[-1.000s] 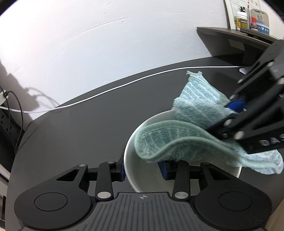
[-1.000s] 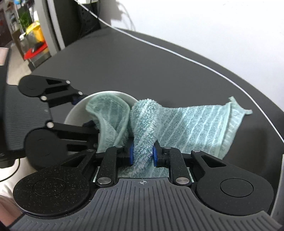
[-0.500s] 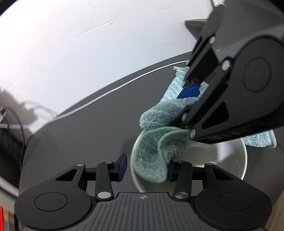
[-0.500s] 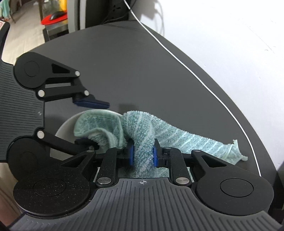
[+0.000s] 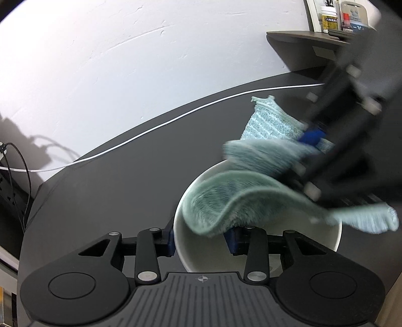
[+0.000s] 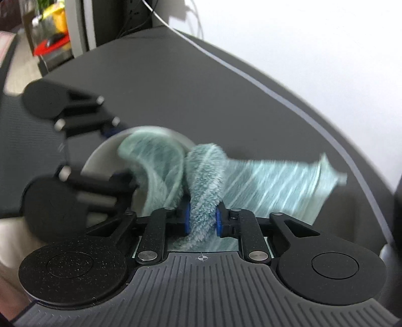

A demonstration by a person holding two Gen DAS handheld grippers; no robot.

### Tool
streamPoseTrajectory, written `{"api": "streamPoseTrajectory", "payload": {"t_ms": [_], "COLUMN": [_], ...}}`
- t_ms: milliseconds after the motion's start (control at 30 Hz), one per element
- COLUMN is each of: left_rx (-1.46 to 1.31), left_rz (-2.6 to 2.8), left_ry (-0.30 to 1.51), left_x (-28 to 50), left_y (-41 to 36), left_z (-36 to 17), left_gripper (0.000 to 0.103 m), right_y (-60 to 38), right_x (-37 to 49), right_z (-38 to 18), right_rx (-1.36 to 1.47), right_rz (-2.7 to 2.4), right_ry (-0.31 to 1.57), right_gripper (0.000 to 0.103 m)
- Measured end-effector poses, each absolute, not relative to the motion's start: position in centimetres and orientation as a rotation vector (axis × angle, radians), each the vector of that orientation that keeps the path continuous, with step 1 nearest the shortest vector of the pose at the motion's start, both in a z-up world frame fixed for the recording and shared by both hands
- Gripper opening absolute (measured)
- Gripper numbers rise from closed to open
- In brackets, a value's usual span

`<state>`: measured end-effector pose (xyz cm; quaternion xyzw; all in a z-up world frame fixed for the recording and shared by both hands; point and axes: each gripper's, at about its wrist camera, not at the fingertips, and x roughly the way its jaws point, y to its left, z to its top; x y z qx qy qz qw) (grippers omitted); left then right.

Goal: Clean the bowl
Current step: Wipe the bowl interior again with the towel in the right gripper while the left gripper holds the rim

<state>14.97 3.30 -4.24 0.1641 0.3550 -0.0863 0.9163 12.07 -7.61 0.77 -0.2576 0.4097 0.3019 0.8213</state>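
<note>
A white bowl [image 5: 201,251] [image 6: 100,161] rests on the dark table [image 5: 113,188]. My left gripper [image 5: 202,241] [image 6: 118,156] is shut on its near rim, with one finger outside the wall and the other inside. A pale green striped towel [image 5: 226,198] [image 6: 276,181] drapes into the bowl and trails onto the table to the right. My right gripper [image 6: 202,218] [image 5: 309,140] is shut on a bunched fold of the towel just above the bowl's right edge. It is blurred by motion. The towel hides most of the bowl's inside.
A white cable [image 5: 176,118] [image 6: 301,115] runs along the table's far edge by the white wall. At the back right, a dark shelf [image 5: 314,42] carries small bottles [image 5: 329,17]. Black cords [image 5: 22,176] hang off the left end.
Half a second ago the right gripper was over the bowl's left part with the towel bunched inside. It has now swung back right, dragging the towel. The left gripper still holds the rim.
</note>
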Motion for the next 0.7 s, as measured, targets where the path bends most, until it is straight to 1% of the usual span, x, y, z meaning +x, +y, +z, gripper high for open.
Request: {"api": "streamPoseTrajectory", "payload": {"t_ms": [167,267,400,533,700], "left_rx": [0.318,0.310,0.317,0.316,0.317], "left_rz": [-0.168,-0.167,-0.162,-0.160,-0.157], "left_ry": [0.732,0.729,0.731,0.731,0.732], "left_x": [14.7,14.7,14.9,14.8,14.9], "left_y": [3.8,3.9,3.8,3.7,3.7], "left_z": [-4.1,-4.2,-4.2,-4.2,-4.3], "left_gripper": [0.037,0.037,0.037,0.037,0.037], "right_y": [-6.5,-9.0,-11.8,-12.2,-11.5], "right_x": [12.5,12.0,11.0,10.5,9.6], "right_z": [0.7,1.1,2.9,5.4,7.4], "right_rx": [-0.582,-0.482,-0.401,-0.507,-0.669], "right_rz": [0.656,0.649,0.646,0.623,0.750], "right_ry": [0.868,0.880,0.821,0.705,0.642], "right_gripper": [0.020,0.020,0.015,0.015,0.015]}}
